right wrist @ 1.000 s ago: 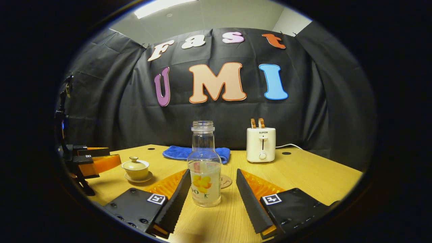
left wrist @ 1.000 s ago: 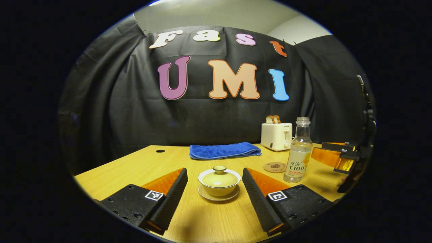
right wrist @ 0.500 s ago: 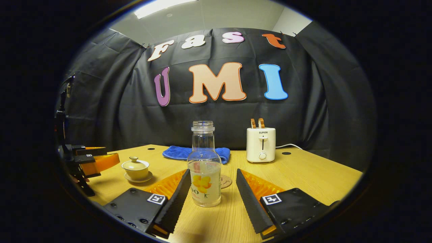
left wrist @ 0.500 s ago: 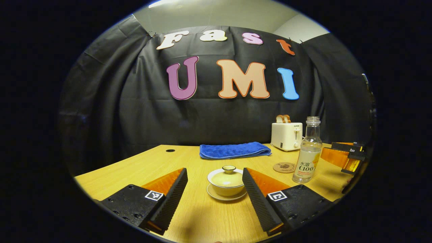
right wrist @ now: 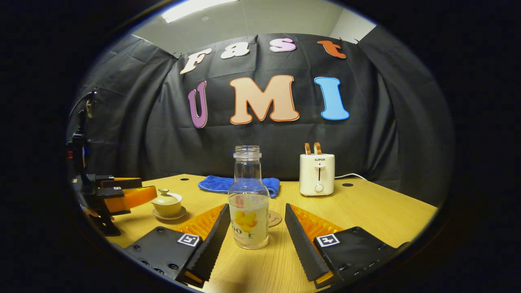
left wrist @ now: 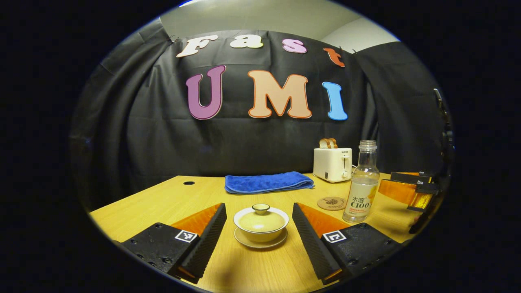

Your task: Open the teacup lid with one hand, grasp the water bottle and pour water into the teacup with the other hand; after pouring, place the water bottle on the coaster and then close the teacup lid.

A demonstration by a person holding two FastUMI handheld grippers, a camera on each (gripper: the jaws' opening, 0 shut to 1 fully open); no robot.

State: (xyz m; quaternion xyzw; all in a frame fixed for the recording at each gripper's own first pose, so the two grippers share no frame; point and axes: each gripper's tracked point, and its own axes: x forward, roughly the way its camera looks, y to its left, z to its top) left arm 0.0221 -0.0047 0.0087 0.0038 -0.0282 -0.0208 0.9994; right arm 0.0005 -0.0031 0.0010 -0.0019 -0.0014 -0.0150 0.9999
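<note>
While both tools hovered low over the bench, left hand-held gripper released, fingers either side of the lidded teacup at 12 o'clock, apart from it, right hand-held gripper released around the uncapped water bottle, coaster just behind, toaster at 1 o'clock.

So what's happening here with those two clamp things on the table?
A person holds a two-finger gripper in each hand over a wooden table. The left gripper is open, its fingers on either side of a lidded teacup without touching it. The right gripper is open around an uncapped water bottle that is partly full. The lid is on the cup, and the coaster beside the bottle is bare. Nothing is gripped.
</note>
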